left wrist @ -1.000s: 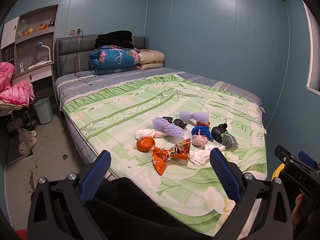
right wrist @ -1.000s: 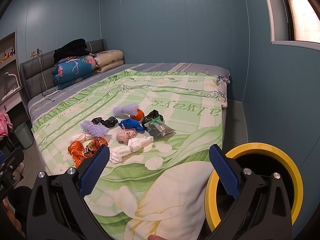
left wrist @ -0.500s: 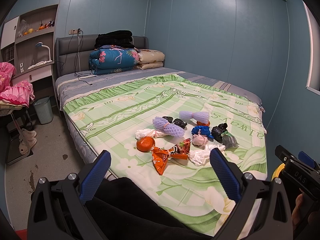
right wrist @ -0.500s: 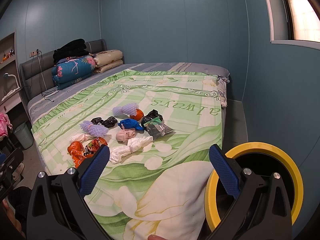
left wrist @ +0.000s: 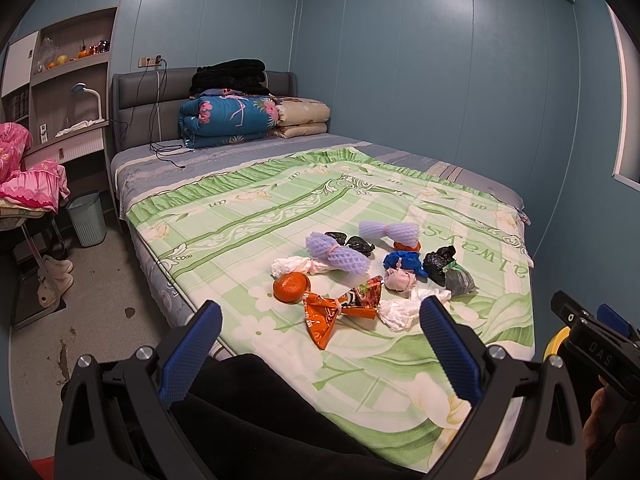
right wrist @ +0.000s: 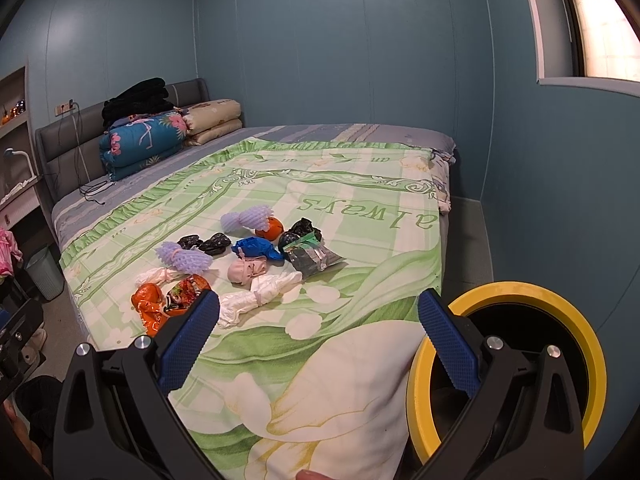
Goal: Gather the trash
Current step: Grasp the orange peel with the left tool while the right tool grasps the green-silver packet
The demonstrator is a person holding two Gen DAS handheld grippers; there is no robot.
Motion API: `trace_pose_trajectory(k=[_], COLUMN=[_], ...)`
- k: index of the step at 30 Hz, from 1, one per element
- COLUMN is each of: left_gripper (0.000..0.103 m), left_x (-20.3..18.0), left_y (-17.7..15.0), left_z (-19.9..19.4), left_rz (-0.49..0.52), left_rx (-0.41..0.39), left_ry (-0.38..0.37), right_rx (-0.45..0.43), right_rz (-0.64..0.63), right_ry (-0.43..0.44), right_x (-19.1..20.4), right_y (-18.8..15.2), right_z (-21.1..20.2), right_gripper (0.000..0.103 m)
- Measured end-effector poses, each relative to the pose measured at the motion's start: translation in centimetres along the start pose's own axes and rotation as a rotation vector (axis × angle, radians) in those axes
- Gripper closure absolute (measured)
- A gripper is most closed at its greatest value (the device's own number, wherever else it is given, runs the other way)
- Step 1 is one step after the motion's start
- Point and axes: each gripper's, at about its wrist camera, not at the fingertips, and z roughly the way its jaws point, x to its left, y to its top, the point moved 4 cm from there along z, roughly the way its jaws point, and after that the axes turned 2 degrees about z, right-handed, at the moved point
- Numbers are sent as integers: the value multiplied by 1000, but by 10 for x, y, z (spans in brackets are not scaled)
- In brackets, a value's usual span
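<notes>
Both claws held back from the bed, over its near end, nothing in either. Left gripper (left wrist: 318, 324): blue fingers spread wide, empty. Right gripper (right wrist: 318, 322): the same, fingers wide apart, empty.

Trash lies in one loose cluster on the green bedspread (left wrist: 248, 216), toward the near right part of the bed, well short of the folded quilts (left wrist: 228, 120) at the headboard. Nearest to the left claw: an orange snack wrapper (left wrist: 340, 310), twisted at the middle, and a white plastic bag (right wrist: 256, 294), knotted. Just behind them a tangerine (left wrist: 291, 287), a second white bag, a pink wad (right wrist: 244, 270). Farther back: two purple foam nets (left wrist: 338, 252), small black bags, a blue bag (right wrist: 256, 247), a grey packet with green tape (right wrist: 314, 257), another orange fruit half hidden by the far net.

Bin with yellow rim (right wrist: 504, 364) stands off the near right corner of the bed, mouth open toward the right claw. Probably set there so each piece gets a short carry. A pale wastebasket (left wrist: 86, 218) sits on the floor at far left, well apart.

Judgement: collection not yet begun. Wide opening suits the bulky, soft pieces; thin wrappers may slip unless pinched at the knot.
</notes>
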Motion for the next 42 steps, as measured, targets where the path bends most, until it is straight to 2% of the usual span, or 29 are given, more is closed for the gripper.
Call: trace_pose_trajectory(k=[3, 6, 11, 14, 16, 18, 19, 20, 25, 29, 33, 37, 42], left_gripper=[7, 7, 7, 7, 7, 7, 7, 7, 7, 7, 8, 7, 7], left_x=[0, 1, 3, 4, 9, 16, 20, 23, 40, 50, 61, 67, 60], left_y=[-3, -5, -7, -7, -2, 4, 8, 11, 17, 16, 12, 11, 0], left_z=[2, 4, 25, 40, 55, 69, 79, 88, 149, 191, 231, 252, 276], left_rz=[-2, -15, -22, -11, 0, 7, 14, 25, 81, 144, 72, 65, 97], left_rx=[2, 2, 55, 98, 114, 122, 132, 147, 284, 342, 455, 421, 485], left_ry=[-5, -17, -55, -67, -39, -22, -11, 0, 7, 46, -32, -6, -38], right_rx=[-1, -33, 54, 0, -9, 31, 78, 116, 253, 346, 375, 412, 441], right_rz=[27, -27, -3, -112, -150, -180, -191, -196, -221, -244, -320, -333, -342], right_ry=[-16, -71, 18, 12, 64, 128, 188, 209, 227, 193, 178, 162, 108], right_x=[-5, -6, -11, -1, 5, 12, 16, 18, 23, 23, 27, 25, 21], right_y=[1, 2, 7, 18, 26, 32, 35, 37, 40, 34, 28, 26, 24], right_z=[3, 12, 48, 66, 79, 94, 106, 117, 167, 202, 232, 259, 289], right_gripper=[8, 8, 8, 8, 8, 8, 8, 8, 8, 8, 8, 8, 8])
